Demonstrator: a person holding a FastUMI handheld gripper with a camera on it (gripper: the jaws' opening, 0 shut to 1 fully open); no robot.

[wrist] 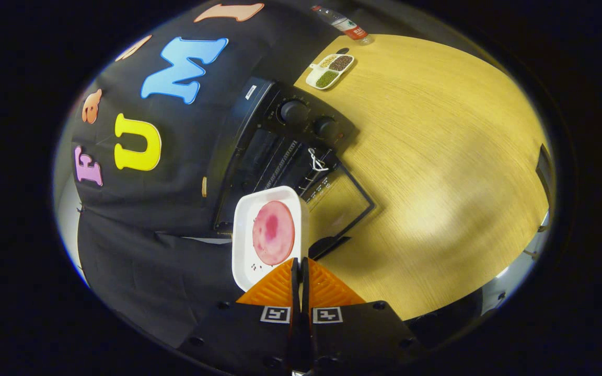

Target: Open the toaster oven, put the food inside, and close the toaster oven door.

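A white square tray (243,245) with a round pink slice of food (273,232) on it hangs just ahead of my fingers. My gripper (300,267) is shut on the tray's near rim. Beyond the tray stands the black toaster oven (259,120), seen tilted, with its glass door (340,206) folded down open onto the wooden table (437,172). The wire rack (285,162) shows inside the oven's mouth, and two knobs (294,111) sit on its control panel. The tray's far edge covers part of the oven opening.
Past the oven, a small white divided dish (331,70) holds dark and green grains. A plastic bottle (343,23) lies beyond that dish at the table's far edge. Black cloth forms the wall behind the oven.
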